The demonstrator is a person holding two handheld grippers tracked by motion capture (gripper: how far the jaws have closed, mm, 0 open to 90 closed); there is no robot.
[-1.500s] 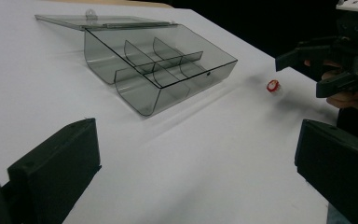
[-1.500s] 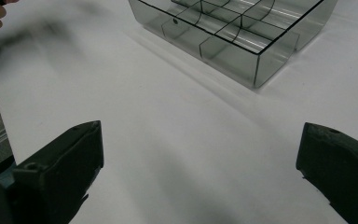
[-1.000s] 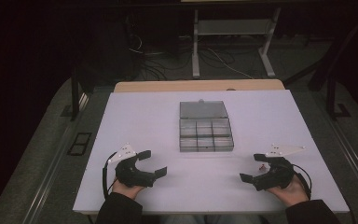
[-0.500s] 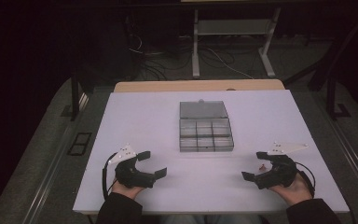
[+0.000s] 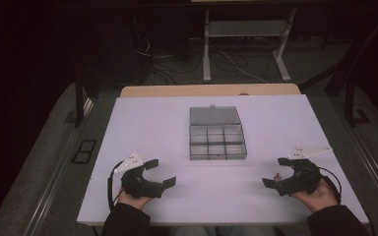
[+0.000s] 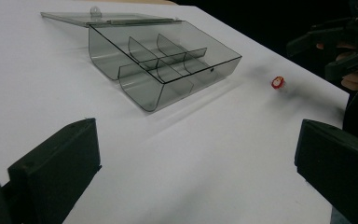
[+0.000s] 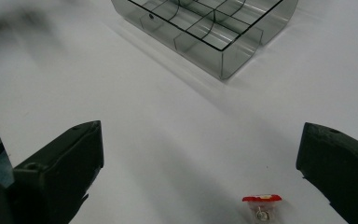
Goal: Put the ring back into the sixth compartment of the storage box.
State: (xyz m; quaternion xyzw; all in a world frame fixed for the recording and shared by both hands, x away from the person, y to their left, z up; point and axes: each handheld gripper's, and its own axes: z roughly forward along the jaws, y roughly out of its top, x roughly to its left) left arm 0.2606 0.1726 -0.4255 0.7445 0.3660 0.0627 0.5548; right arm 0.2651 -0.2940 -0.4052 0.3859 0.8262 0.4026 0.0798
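Note:
A clear grey compartment box (image 5: 217,143) lies mid-table with its lid (image 5: 215,115) folded open behind it; its several cells look empty. A tiny red-and-clear item (image 7: 261,205) rests on the white table between my right gripper's open jaws, close to the camera. From the left gripper view it lies right of the box (image 6: 168,65), with the small red item (image 6: 278,82) near the far hand. My left gripper (image 5: 161,173) is open at the front left, holding nothing. My right gripper (image 5: 274,172) is open at the front right.
The white table (image 5: 152,123) has a wooden strip along its far edge. Beyond it are dark floor, cables and a metal stand (image 5: 246,44). The other hand's gripper (image 6: 349,42) appears at the upper right of the left gripper view.
My right gripper has shifted slightly to the right and turned a little. The left gripper has barely moved.

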